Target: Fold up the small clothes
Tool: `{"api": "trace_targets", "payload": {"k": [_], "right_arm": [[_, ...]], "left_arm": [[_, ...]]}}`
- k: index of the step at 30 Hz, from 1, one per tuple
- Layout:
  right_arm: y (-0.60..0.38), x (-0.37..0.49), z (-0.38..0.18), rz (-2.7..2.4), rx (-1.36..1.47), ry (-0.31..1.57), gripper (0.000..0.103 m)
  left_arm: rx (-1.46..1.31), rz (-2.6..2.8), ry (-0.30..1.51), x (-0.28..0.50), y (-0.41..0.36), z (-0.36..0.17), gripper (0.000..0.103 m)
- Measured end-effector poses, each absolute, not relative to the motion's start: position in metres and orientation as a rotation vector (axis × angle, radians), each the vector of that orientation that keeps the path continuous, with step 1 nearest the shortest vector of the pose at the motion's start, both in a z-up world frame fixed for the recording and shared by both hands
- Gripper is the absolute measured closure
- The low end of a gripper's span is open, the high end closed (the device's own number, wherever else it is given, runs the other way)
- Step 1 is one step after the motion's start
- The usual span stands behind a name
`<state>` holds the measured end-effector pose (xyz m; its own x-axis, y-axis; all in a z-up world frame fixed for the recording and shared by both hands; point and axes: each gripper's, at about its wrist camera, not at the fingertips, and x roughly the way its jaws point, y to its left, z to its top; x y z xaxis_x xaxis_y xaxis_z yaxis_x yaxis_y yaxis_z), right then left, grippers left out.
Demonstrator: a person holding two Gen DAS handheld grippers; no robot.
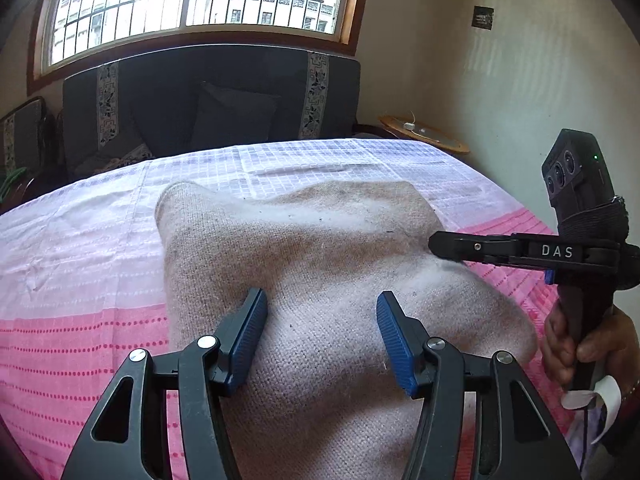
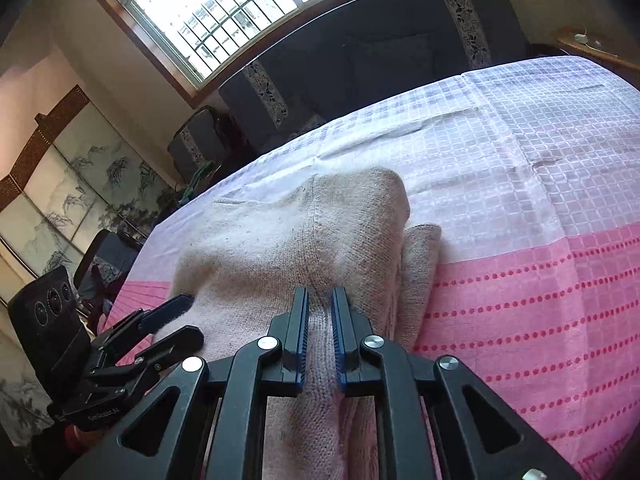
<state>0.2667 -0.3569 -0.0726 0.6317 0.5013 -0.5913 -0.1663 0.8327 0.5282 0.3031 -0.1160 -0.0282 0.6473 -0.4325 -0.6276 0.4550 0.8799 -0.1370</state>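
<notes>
A beige knit garment (image 1: 304, 240) lies partly folded on the pink and white bed cover (image 1: 80, 240). My left gripper (image 1: 320, 312) stands open just over the near part of the garment, and its blue pads (image 1: 252, 324) grip nothing. In the right wrist view the left gripper (image 2: 188, 316) sits at the garment's left edge. My right gripper (image 2: 321, 312) has its jaws nearly together, with a ridge of the garment (image 2: 280, 232) pinched between the pads. From the left wrist view, the right gripper (image 1: 438, 246) reaches in from the right onto the garment's edge, held by a hand (image 1: 568, 344).
A dark sofa (image 1: 208, 96) stands under the window beyond the bed's far edge. A round wooden side table (image 1: 424, 132) is at the back right. A painted folding screen (image 2: 68, 184) and a dark chair (image 2: 108, 252) stand off the bed's left side.
</notes>
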Motion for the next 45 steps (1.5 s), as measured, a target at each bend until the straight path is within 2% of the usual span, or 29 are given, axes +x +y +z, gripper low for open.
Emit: {"api": "trace_targets", "payload": {"k": [2, 3, 4, 6, 7, 21, 29, 32, 38, 45], "right_arm": [[-0.36, 0.251, -0.068, 0.374, 0.465, 0.776, 0.079], [-0.362, 0.242, -0.068, 0.365, 0.471, 0.765, 0.07], [-0.362, 0.235, -0.067, 0.361, 0.475, 0.757, 0.065], [-0.363, 0.22, -0.068, 0.336, 0.462, 0.75, 0.045], [-0.363, 0.215, -0.069, 0.324, 0.455, 0.746, 0.043], [-0.359, 0.213, -0.091, 0.294, 0.444, 0.821, 0.038], [-0.356, 0.226, -0.098, 0.314, 0.447, 0.867, 0.035], [-0.359, 0.231, -0.102, 0.345, 0.471, 0.891, 0.035], [-0.362, 0.248, -0.103, 0.48, 0.502, 0.96, 0.031], [-0.368, 0.271, -0.11, 0.628, 0.566, 1.02, 0.03]], "left_arm": [[0.042, -0.481, 0.684, 0.297, -0.117, -0.024, 0.046], [0.036, -0.47, 0.681, 0.294, -0.117, -0.022, 0.046], [0.03, -0.455, 0.679, 0.292, -0.116, -0.02, 0.046], [0.032, -0.425, 0.669, 0.285, -0.115, -0.017, 0.045], [0.045, -0.408, 0.664, 0.283, -0.115, -0.017, 0.045], [0.13, -0.294, 0.63, 0.277, -0.108, -0.016, 0.044], [0.137, -0.251, 0.613, 0.281, -0.1, -0.016, 0.031], [0.051, -0.288, 0.655, 0.29, -0.083, -0.017, 0.029], [-0.355, -0.567, 0.889, 0.335, -0.026, -0.042, 0.029], [-0.514, -0.782, 1.031, 0.373, -0.015, -0.066, 0.029]]}}
